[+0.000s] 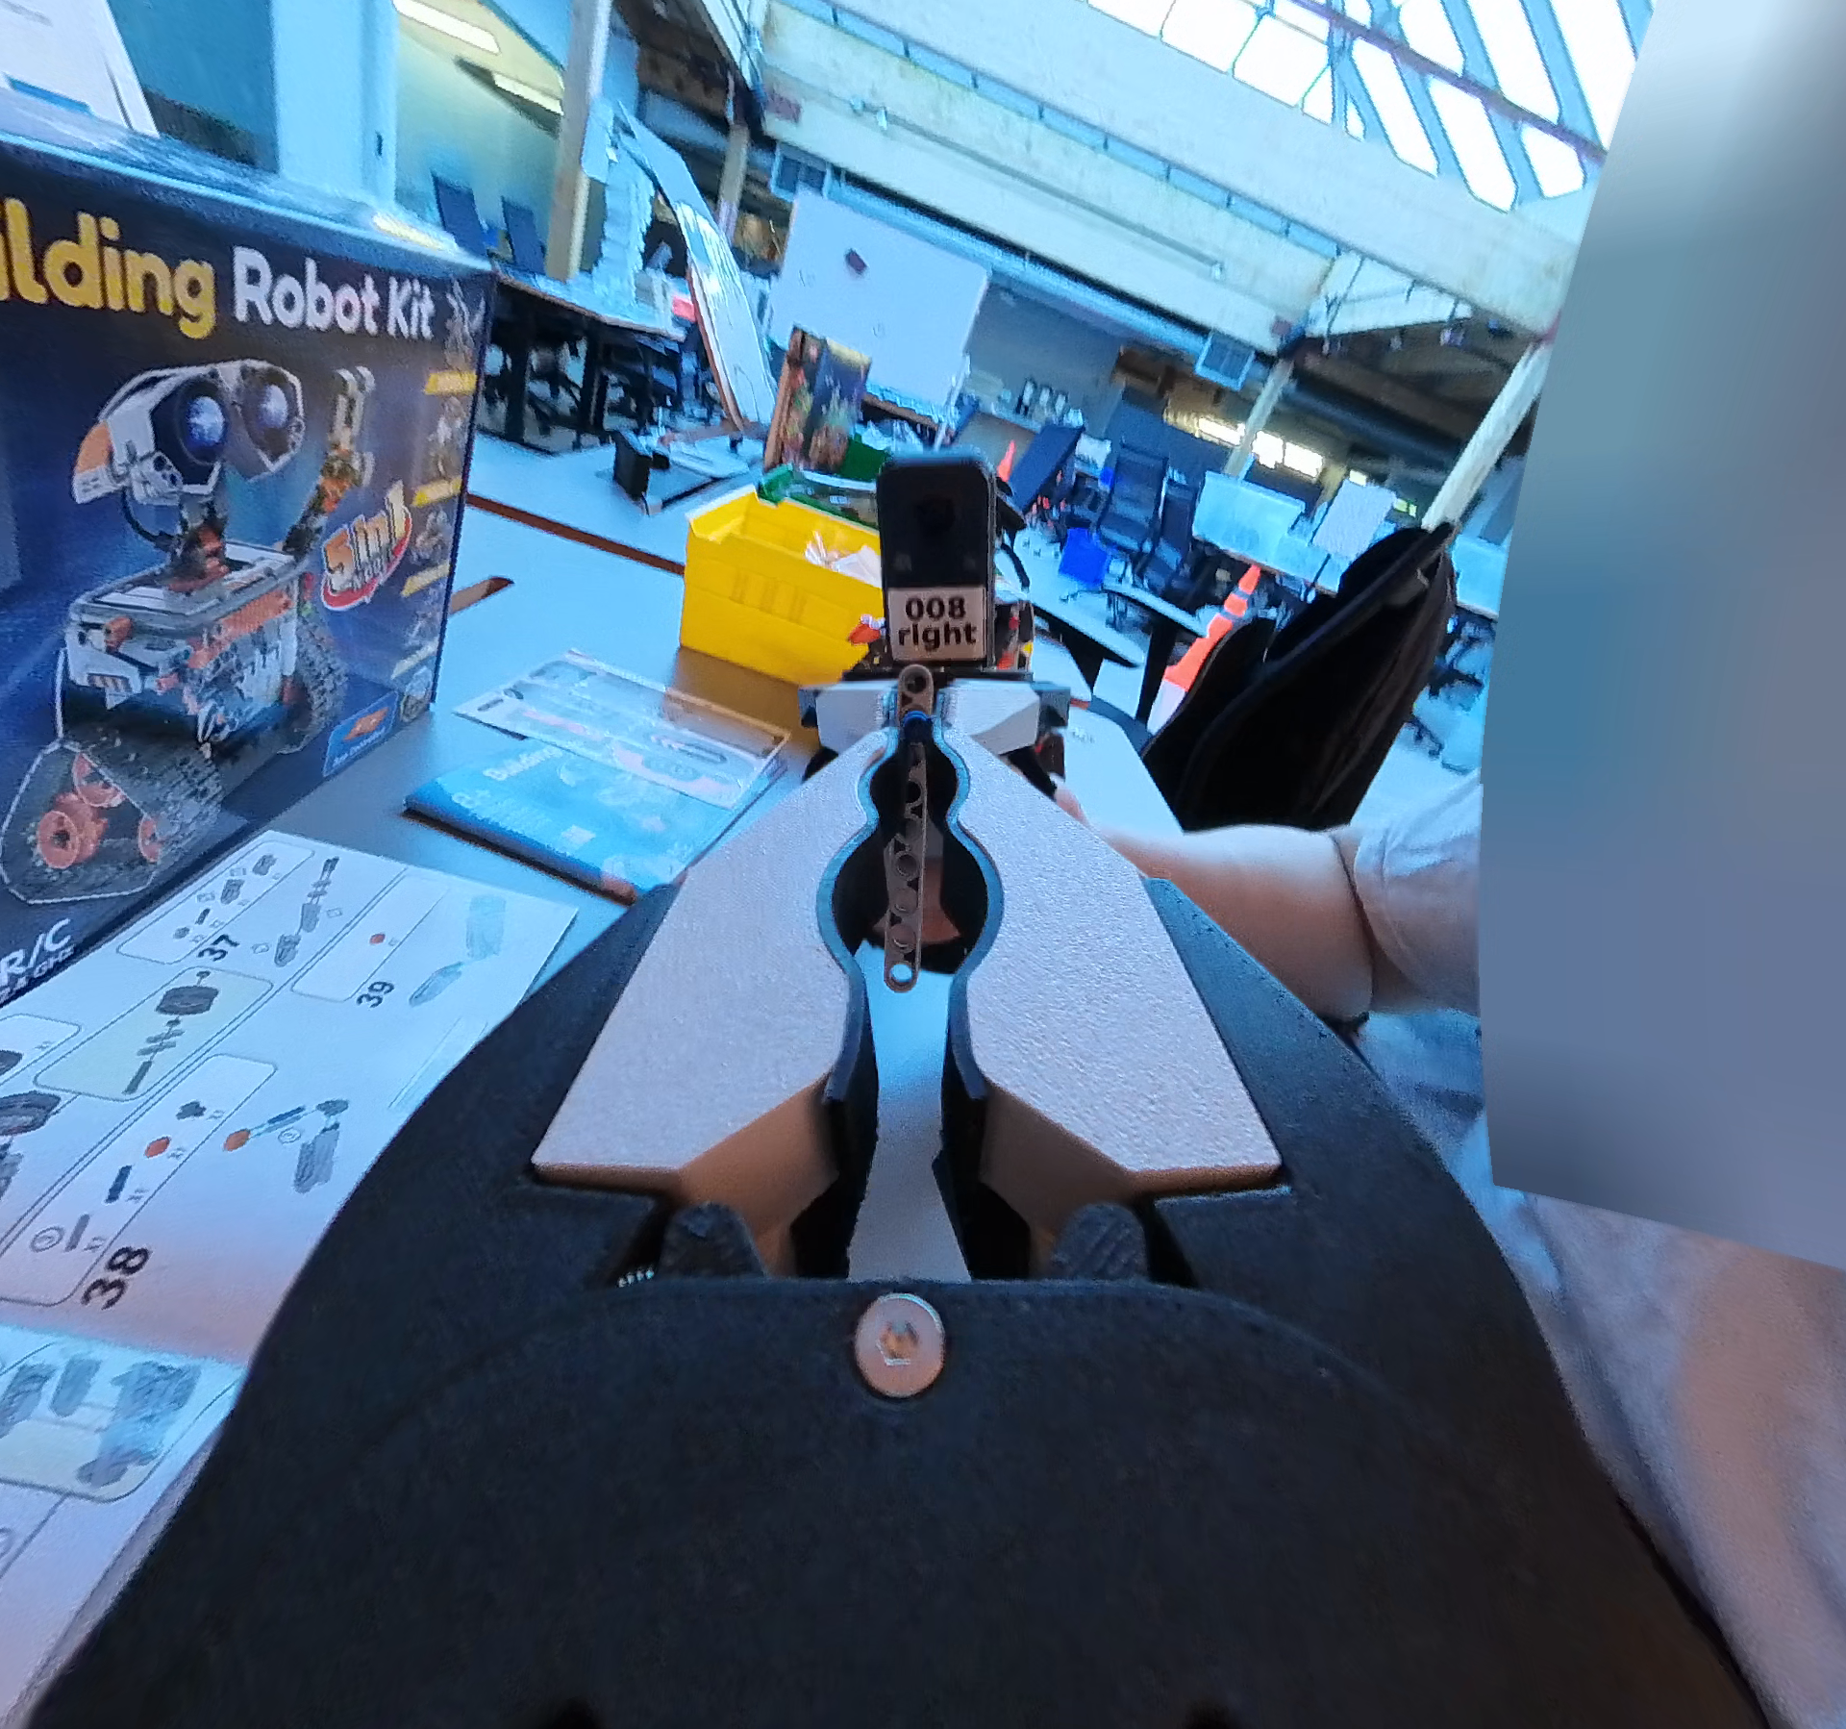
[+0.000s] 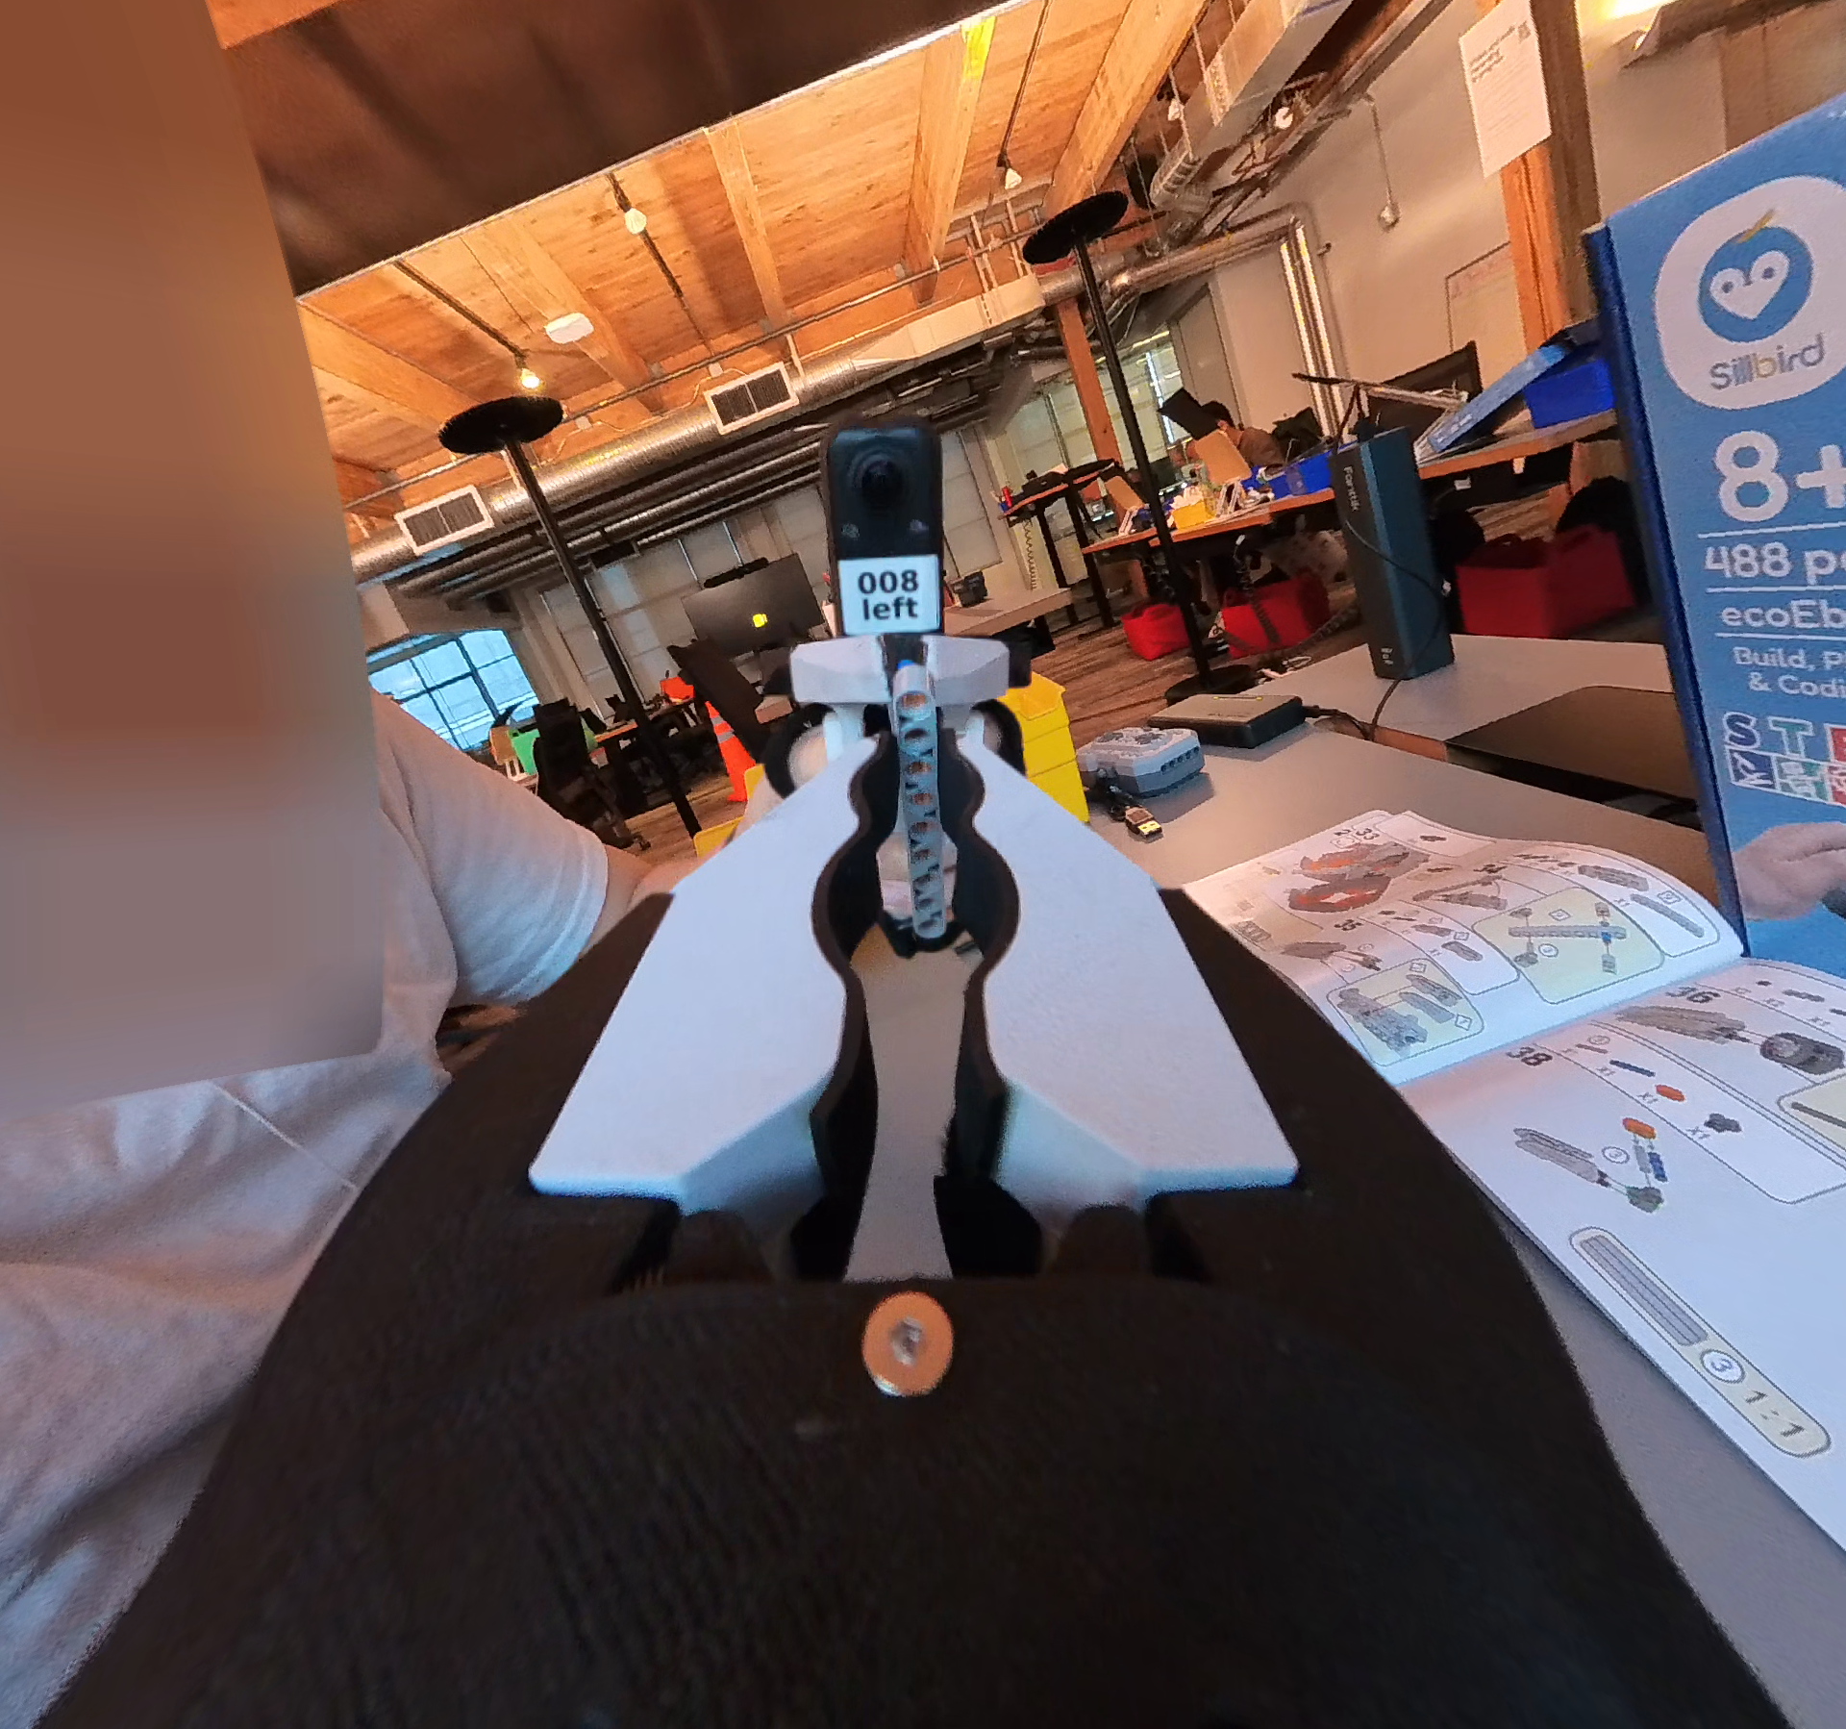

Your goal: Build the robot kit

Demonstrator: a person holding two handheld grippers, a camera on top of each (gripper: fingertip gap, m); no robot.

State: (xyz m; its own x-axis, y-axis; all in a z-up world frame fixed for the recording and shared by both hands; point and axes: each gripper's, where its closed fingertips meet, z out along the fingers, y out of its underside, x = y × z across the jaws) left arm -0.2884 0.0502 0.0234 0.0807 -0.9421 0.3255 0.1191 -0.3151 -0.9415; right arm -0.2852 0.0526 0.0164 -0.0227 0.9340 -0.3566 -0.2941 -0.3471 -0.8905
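My left gripper [image 1: 914, 744] is shut on a dark grey beam with holes [image 1: 907, 862] that runs lengthwise between its fingers. My right gripper [image 2: 914, 754] is shut on a light grey beam with holes [image 2: 921, 822] held the same way. The two grippers face each other tip to tip above the table. The right gripper shows in the left wrist view [image 1: 934, 707], and the left gripper shows in the right wrist view [image 2: 899, 682]. A small blue pin [image 1: 914, 724] sits where the tips meet. Whether the two beams are joined there is hidden.
A robot kit box [image 1: 230, 502] stands at the left and an open instruction booklet [image 1: 250, 1032] lies before it. A yellow bin [image 1: 769, 592] sits behind the grippers. The right wrist view shows a blue box [image 2: 1738, 532], the booklet [image 2: 1548, 1032] and a grey hub [image 2: 1139, 762]. A person's arm [image 1: 1249, 902] is close. Only a small space, under 4 cm, lies between the two pairs of fingers.
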